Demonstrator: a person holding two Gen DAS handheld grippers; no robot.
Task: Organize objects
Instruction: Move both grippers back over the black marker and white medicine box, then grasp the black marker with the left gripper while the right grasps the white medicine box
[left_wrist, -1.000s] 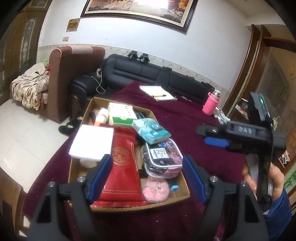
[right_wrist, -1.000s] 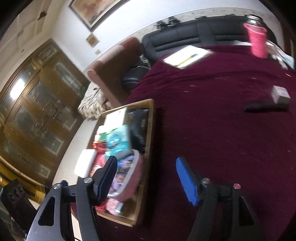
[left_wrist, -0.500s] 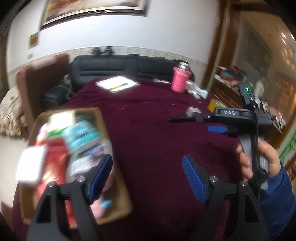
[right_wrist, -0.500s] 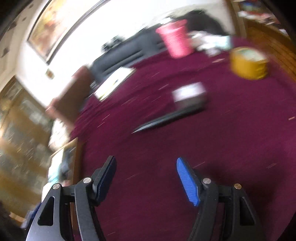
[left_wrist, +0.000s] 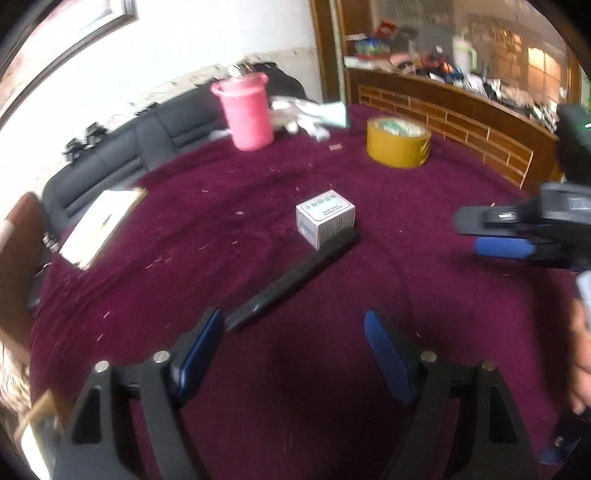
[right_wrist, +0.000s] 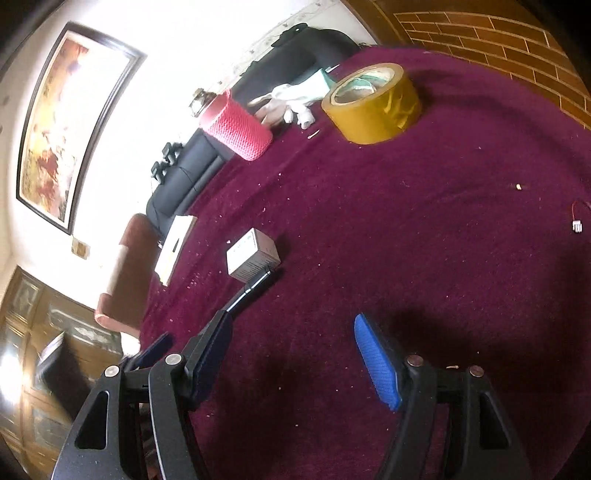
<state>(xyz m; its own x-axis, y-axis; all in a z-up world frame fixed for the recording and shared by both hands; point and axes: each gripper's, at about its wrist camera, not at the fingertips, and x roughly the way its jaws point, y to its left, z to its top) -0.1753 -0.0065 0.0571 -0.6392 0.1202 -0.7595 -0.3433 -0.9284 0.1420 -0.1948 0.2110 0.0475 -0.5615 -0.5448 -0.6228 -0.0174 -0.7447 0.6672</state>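
Observation:
A small white box (left_wrist: 325, 217) (right_wrist: 253, 254) lies mid-table on the maroon cloth (left_wrist: 388, 258) (right_wrist: 424, 229). A long black brush (left_wrist: 291, 278) (right_wrist: 255, 286) lies against it, its near end close to my left gripper's left finger. My left gripper (left_wrist: 293, 345) stands open over bare cloth just short of the brush, nothing between its blue pads. My right gripper (right_wrist: 291, 349) is open too, empty, hovering to the right of the brush. In the left wrist view the right gripper (left_wrist: 491, 236) enters from the right edge.
A yellow tape roll (left_wrist: 399, 142) (right_wrist: 373, 101) and a pink knitted cup (left_wrist: 245, 110) (right_wrist: 236, 127) stand at the far side, white gloves (left_wrist: 299, 114) between them. A notebook (left_wrist: 101, 221) lies far left. A small red-wired connector (right_wrist: 576, 221) lies right. A wooden cabinet (left_wrist: 461, 122) borders the table.
Both grippers swung right, away from the cardboard box of items, which has left both views. The white box, brush and tape roll are now in front of them. Both stayed open.

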